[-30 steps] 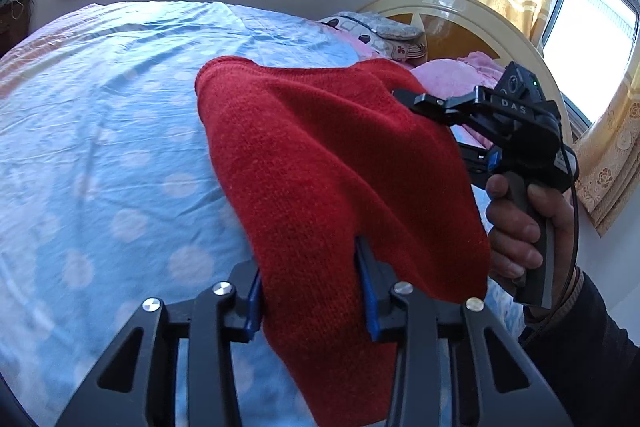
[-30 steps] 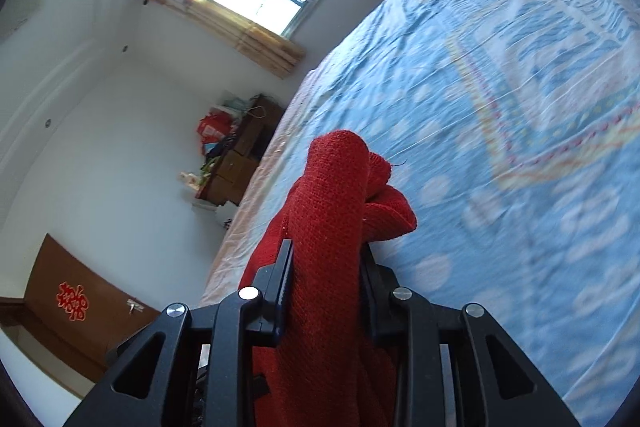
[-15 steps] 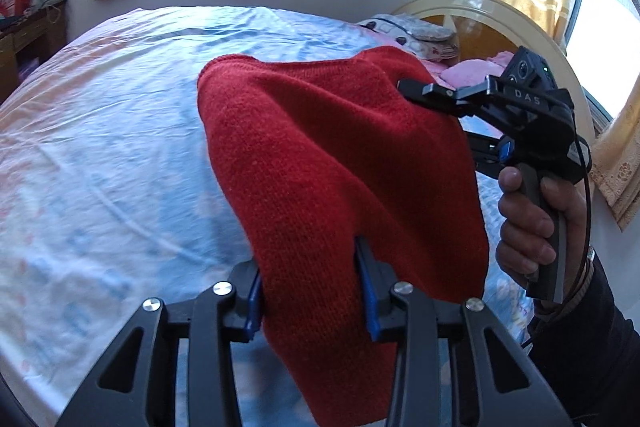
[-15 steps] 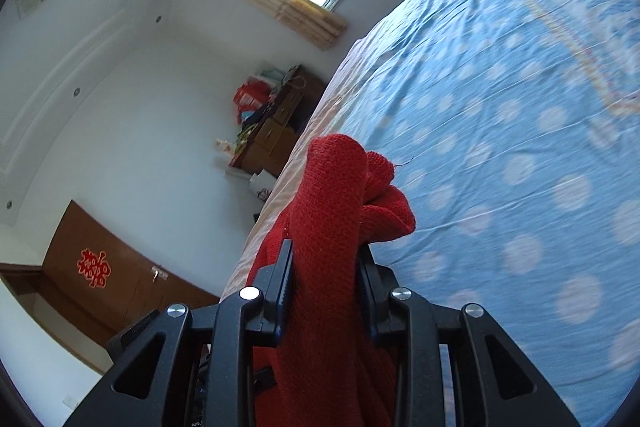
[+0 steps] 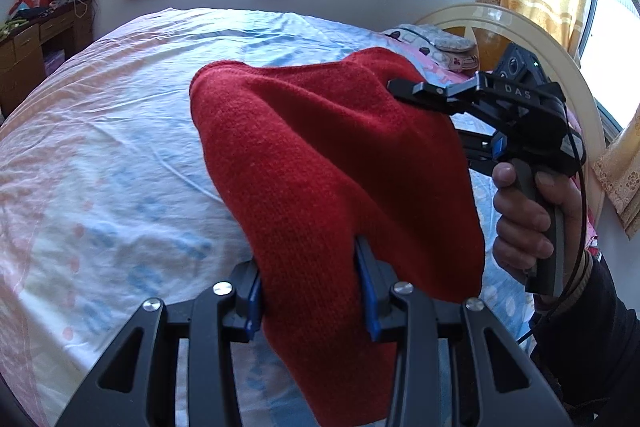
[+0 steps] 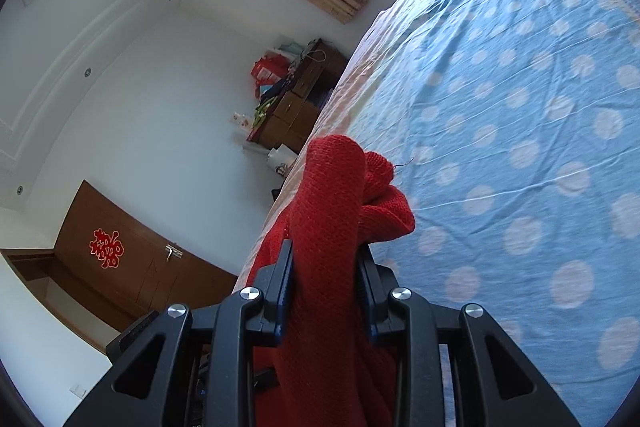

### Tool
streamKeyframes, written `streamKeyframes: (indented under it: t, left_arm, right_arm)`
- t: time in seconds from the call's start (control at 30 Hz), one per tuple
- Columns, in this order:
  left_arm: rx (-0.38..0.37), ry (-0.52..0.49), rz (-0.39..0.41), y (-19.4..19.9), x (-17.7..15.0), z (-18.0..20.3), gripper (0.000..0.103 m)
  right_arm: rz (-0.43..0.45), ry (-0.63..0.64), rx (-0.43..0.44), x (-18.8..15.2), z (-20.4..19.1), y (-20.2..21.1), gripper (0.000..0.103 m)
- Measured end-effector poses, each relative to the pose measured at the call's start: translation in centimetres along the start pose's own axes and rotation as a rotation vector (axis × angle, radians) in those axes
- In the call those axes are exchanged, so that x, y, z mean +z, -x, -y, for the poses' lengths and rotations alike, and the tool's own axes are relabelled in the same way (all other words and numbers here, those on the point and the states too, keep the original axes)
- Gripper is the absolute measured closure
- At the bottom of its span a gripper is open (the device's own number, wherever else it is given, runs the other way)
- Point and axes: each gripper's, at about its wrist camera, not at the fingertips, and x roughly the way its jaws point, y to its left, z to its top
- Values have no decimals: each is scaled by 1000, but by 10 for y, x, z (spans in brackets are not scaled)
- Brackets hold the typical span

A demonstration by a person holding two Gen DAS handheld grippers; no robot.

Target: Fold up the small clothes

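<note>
1. Two grippers, one red knit garment [image 5: 332,179], and both have a bite on it right now. From my seat I can see it hanging in the air between them, above the blue dotted bedsheet [image 5: 120,147], not lying on it.

2. Left gripper [image 5: 312,291]: fingers are clamped on a thick bunch of the knit, fabric spilling down past the blue pads. Right gripper [image 6: 324,291]: same deal, pinched tight on a rolled-up wad that sticks up past the fingertips. In the left view I can also see the person's hand [image 5: 528,219] on the right gripper's handle.

3. How it'll handle, my guess: soft, floppy, light, zero stiffness. It sags wherever it isn't held, and it's chunky knit, so it bunches into fat rolls rather than lying flat by itself.

4. Not slippery, I'd say. That fuzzy weave should give the pads plenty of grip, but loose stitches can snag (there's a stray thread poking out in the right view).

5. Where I'd grab: at two corners or along one edge, a single layer if possible. Both grips look like fistfuls of wadded fabric, so I can't tell which edge is which.

6. Before any fold I reckon it needs spreading flat on the sheet.
</note>
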Motion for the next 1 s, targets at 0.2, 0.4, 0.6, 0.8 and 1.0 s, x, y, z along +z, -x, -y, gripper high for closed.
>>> streamKeyframes:
  t: [0.2,0.4,0.6,0.8,1.0]
  left_arm:
    - [17,17,18,14,-5,-11,63]
    - [30,32,48,27,-8,-21,63]
    - [39,63,68,35,-14,-35,63]
    - [45,84,79,41,-19,-49,63]
    - [60,122,79,43,-28,-67,63]
  right_arm:
    - [-31,10,10,1,-11,-32,74]
    - [-59,27,28,-3,-22,-55,74]
    - [-94,56,28,-4,-36,-79,74]
    - [-122,76,27,-8,-46,-97,74]
    - [-165,82,24,-14,-51,-125,74]
